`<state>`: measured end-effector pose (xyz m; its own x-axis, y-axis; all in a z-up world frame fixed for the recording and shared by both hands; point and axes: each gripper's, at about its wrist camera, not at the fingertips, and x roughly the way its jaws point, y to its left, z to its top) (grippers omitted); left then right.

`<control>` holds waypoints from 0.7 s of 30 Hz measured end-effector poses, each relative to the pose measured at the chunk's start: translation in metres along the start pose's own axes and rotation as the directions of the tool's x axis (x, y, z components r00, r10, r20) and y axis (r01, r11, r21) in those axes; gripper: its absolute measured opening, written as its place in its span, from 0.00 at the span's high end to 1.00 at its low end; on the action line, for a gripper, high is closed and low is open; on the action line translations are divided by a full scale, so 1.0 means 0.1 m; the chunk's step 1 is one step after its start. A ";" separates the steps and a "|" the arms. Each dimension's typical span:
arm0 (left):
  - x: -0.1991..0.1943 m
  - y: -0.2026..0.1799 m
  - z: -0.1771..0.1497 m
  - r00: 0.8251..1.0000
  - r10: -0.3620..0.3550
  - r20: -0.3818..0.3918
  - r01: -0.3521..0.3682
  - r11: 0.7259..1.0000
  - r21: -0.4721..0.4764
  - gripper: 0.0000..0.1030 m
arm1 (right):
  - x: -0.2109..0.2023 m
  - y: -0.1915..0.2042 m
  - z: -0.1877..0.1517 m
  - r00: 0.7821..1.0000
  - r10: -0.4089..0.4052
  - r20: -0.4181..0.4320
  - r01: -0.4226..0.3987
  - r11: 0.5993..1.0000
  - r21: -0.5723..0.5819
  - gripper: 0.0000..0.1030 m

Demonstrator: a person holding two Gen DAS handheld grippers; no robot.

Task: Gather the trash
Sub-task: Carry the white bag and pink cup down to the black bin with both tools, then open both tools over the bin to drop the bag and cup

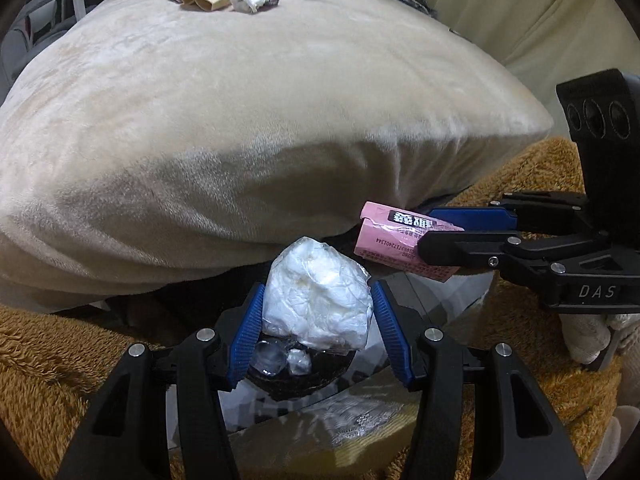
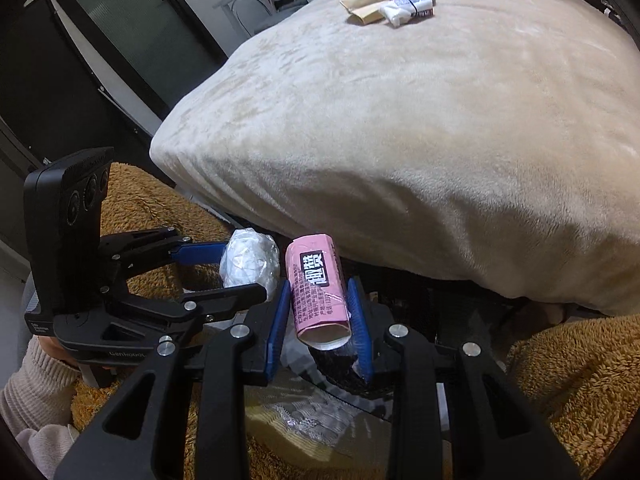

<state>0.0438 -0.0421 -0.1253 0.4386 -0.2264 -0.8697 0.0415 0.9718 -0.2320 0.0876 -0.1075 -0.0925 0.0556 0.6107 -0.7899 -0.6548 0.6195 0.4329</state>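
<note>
Your left gripper point(image 1: 316, 316) is clamped on a crumpled white wad in clear plastic point(image 1: 320, 300), and your right gripper point(image 2: 320, 316) is clamped on a pink paper tube point(image 2: 318, 284); both loads hang directly over a dark bin opening point(image 1: 280, 380) lined with a clear bag, just below and ahead of the fingertips; the drop is straight down from each grip, the left sitting squarely above the mouth, the right nearer its edge by my reading; the tube's long axis runs along your right fingers, its open end toward the camera, so it should fall lengthwise; the remaining trash pile point(image 2: 388, 4) lies well ahead on the beige bed cover point(image 2: 440, 140).
</note>
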 end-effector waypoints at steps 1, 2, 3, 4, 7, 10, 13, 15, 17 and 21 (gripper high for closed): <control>0.05 0.00 0.00 1.000 0.011 -0.023 -0.011 1.000 -0.002 0.48 | 0.05 -0.03 0.01 1.000 -0.007 -0.023 0.007 1.000 0.014 0.69; 0.10 0.01 -0.01 0.999 0.020 -0.044 -0.020 1.000 -0.007 0.48 | 0.11 -0.06 0.02 0.999 -0.015 -0.046 0.016 0.999 0.029 0.69; 0.14 0.03 0.00 0.998 0.023 -0.063 -0.024 1.000 -0.012 0.48 | 0.16 -0.08 0.02 0.998 -0.024 -0.064 0.026 0.999 0.042 0.69; 0.18 0.04 0.00 0.996 0.021 -0.083 -0.022 1.000 -0.016 0.48 | 0.21 -0.11 0.03 0.996 -0.032 -0.082 0.036 0.998 0.054 0.69; 0.30 0.07 0.00 0.990 0.035 -0.136 -0.039 0.999 -0.026 0.48 | 0.32 -0.18 0.04 0.991 -0.047 -0.125 0.058 0.995 0.084 0.69; 0.42 0.09 0.00 0.982 0.045 -0.184 -0.051 0.998 -0.031 0.48 | 0.39 -0.24 0.05 0.987 -0.046 -0.153 0.064 0.991 0.115 0.69; 0.50 0.13 0.01 0.975 0.049 -0.216 -0.058 0.998 -0.036 0.48 | 0.47 -0.31 0.06 0.981 -0.051 -0.186 0.081 0.985 0.154 0.69; 0.56 0.14 0.00 0.970 0.057 -0.235 -0.068 0.997 -0.041 0.48 | 0.51 -0.34 0.05 0.977 -0.057 -0.207 0.093 0.981 0.170 0.69; 0.60 0.14 0.00 0.966 0.060 -0.250 -0.071 0.997 -0.037 0.48 | 0.51 -0.36 0.05 0.975 -0.059 -0.214 0.097 0.980 0.172 0.69; 0.61 0.16 -0.04 0.966 0.063 -0.251 -0.073 0.997 -0.032 0.47 | 0.50 -0.36 0.07 0.976 -0.057 -0.211 0.096 0.979 0.178 0.69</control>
<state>0.0681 -0.0410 -0.1837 0.2011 -0.1740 -0.9640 -0.0199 0.9832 -0.1816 0.1192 -0.0960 -0.1452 -0.0670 0.4564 -0.8872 -0.5021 0.7530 0.4253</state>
